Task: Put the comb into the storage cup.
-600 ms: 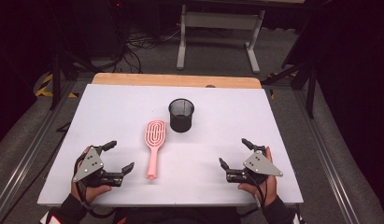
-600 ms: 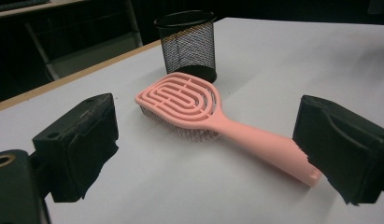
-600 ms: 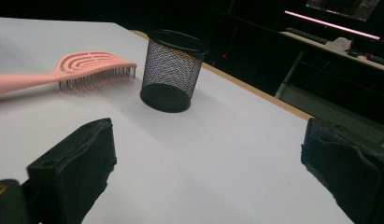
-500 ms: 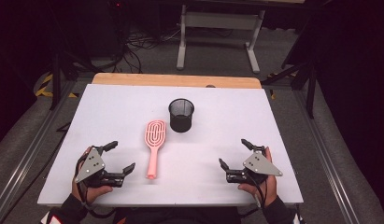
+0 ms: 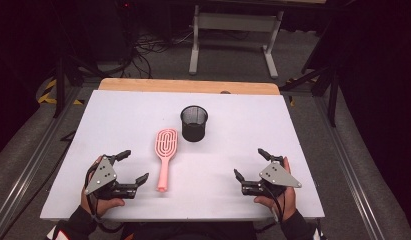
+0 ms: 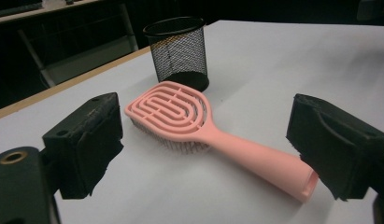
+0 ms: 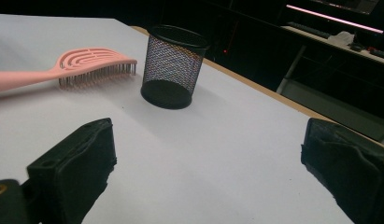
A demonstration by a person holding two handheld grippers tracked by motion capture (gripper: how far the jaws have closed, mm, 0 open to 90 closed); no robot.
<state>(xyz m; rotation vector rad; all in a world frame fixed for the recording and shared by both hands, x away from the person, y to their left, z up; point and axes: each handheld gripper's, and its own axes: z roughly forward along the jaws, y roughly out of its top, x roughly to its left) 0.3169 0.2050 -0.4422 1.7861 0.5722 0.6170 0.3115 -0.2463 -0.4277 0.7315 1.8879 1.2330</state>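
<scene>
Lying flat on the white table, a pink hairbrush points its handle toward the person, bristles down, with a black mesh cup standing upright just beyond its head. The left gripper rests just beside the handle, jaws spread wide and holding nothing. The right gripper sits well apart at the table's other side, jaws likewise released and empty
</scene>
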